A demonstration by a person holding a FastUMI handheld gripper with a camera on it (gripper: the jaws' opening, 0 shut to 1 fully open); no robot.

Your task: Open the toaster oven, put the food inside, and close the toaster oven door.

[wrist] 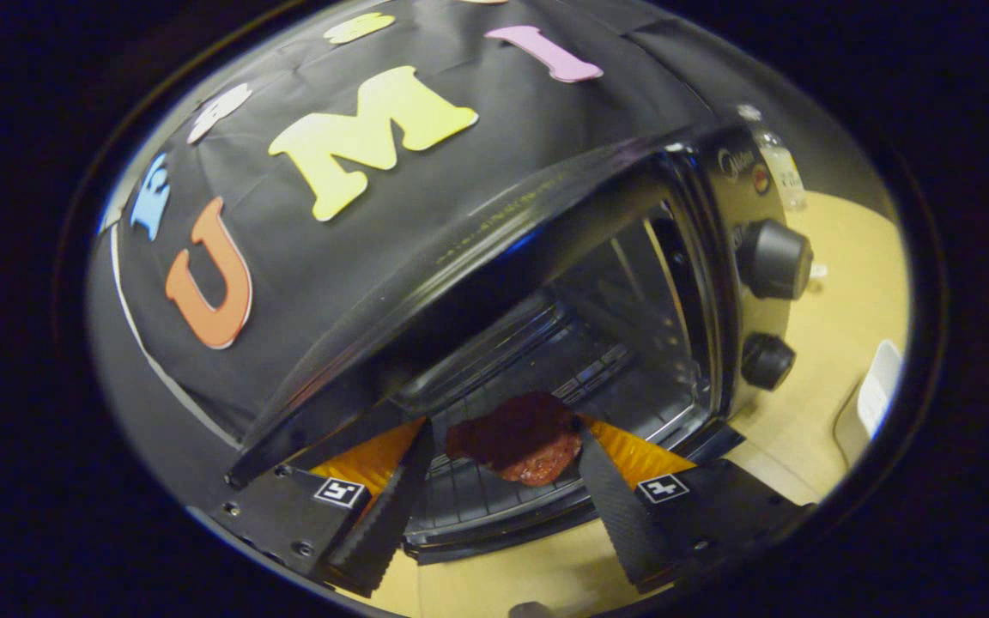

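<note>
The black toaster oven (494,249) stands open on the pale table, and its door (546,519) hangs down under the opening, just ahead of my fingers. A flat reddish-brown piece of food (537,463) spans the gap between my two fingertips. It hovers over the front of the wire rack (460,493), just inside the oven mouth. My gripper (503,433) is shut on the food, with one fingertip at each side of it. Shadow hides the back part of the food.
Two black knobs (773,257) (767,360) sit on the oven's panel to the right of the opening. Beyond that panel are the wooden table top (838,283), a white object (876,390) and a clear bottle (779,163). The black booth cloth hangs behind the oven.
</note>
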